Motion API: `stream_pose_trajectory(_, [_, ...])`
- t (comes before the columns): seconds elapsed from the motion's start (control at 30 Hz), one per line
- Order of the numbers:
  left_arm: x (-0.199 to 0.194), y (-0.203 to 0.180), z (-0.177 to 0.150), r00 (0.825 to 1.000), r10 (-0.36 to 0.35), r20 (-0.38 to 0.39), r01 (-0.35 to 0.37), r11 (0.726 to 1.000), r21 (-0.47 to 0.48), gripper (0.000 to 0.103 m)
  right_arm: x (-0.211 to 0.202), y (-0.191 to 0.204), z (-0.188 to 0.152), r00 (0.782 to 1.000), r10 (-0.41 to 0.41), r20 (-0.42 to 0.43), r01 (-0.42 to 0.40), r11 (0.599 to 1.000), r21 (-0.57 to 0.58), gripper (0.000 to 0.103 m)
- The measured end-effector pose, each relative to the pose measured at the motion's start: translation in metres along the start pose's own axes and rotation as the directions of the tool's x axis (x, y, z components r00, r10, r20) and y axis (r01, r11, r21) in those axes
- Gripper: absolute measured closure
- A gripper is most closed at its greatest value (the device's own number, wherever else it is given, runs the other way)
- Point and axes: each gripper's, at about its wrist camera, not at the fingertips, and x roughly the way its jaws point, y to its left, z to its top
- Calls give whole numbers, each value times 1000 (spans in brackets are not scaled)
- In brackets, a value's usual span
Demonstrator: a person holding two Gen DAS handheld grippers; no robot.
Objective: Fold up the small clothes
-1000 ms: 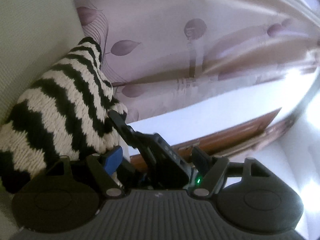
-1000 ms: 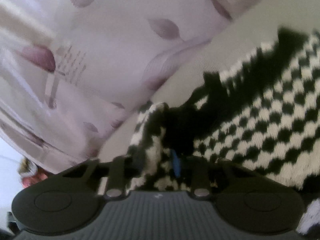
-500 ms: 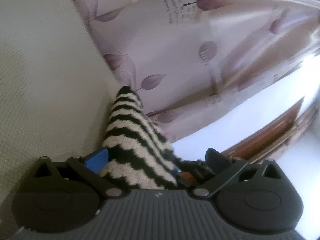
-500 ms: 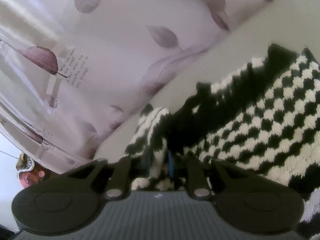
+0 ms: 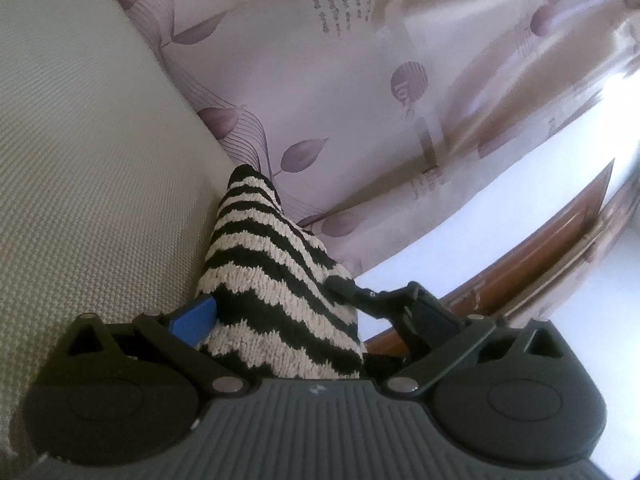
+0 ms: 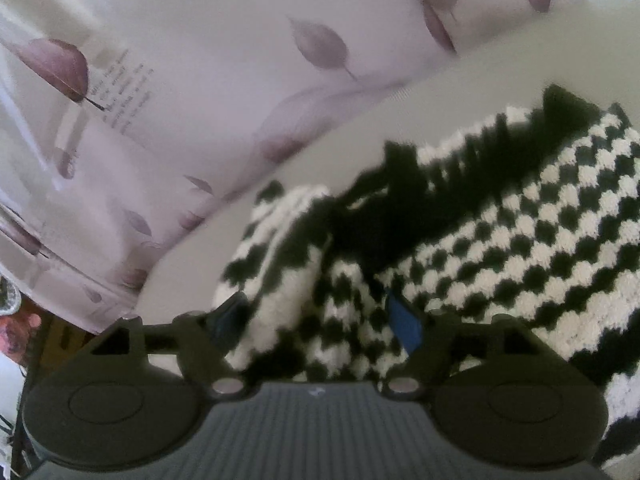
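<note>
1. Looking along the left gripper: jaws spread wide, nothing clamped. The knit, black-and-cream zigzag, lies between the fingers in a raised fold running away toward the curtain. Blue pad sits just beside the knit's left edge; whether it touches, cannot tell. Knit rests at the edge of the woven mat.
2. Risk here, as a guess: the fold sits near the mat's edge, so pulling the gripper back could drag the loose loops on a finger and undo the fold or tip it off the edge.
3. Right gripper, blurred view: jaws opening, the knit bunched between them, no longer pinched as far as can be seen. The rest spreads to the right on the pale surface.
4. Risk: the thick bunch may spring back open once released, leaving an uneven fold.
</note>
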Motion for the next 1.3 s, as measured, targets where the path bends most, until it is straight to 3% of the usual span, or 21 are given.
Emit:
stream_pose_trajectory(0.03, [1,-1,0,1000,3,-1,-3,1000,5,1,0,1,-1,1000,14,9,-13,1000,-13,50])
stream_pose_trajectory(0.07, [1,-1,-1,1000,4,-2,-4,1000,9,1,1,3,-2,1000,12,3,-12,1000,-25,70])
stream_pose_trajectory(0.1, [1,-1,-1,1000,5,-2,-5,1000,10,1,2,5,-2,1000,8,5,-8,999,-34,80])
stream_pose_trajectory(0.2, [1,-2,-1,1000,12,-1,-12,1000,15,1,0,12,1,999,22,29,-19,995,-93,88])
stream_pose_trajectory(0.33, [2,-4,-2,1000,24,-4,-24,999,31,1,-25,6,24,993,80,87,-71,993,-97,89])
stream_pose_trajectory(0.47, [3,-4,-3,999,31,-4,-31,999,40,1,-61,-20,61,985,60,161,-46,995,-92,89])
stream_pose_trajectory(0.63, [4,-5,-4,999,39,-6,-38,998,51,1,-77,-66,86,987,-2,160,15,997,-78,89])
stream_pose_trajectory(0.97, [8,-7,-4,998,65,-22,-63,993,99,1,-66,-138,73,989,-77,129,77,997,1,89])
stream_pose_trajectory(1.17, [11,-7,-6,997,77,-27,-73,990,122,1,-73,-121,78,982,-71,176,87,993,-84,89])
stream_pose_trajectory(1.3, [11,-7,-7,996,80,-29,-76,989,128,1,-59,-128,79,978,-147,149,168,976,-136,89])
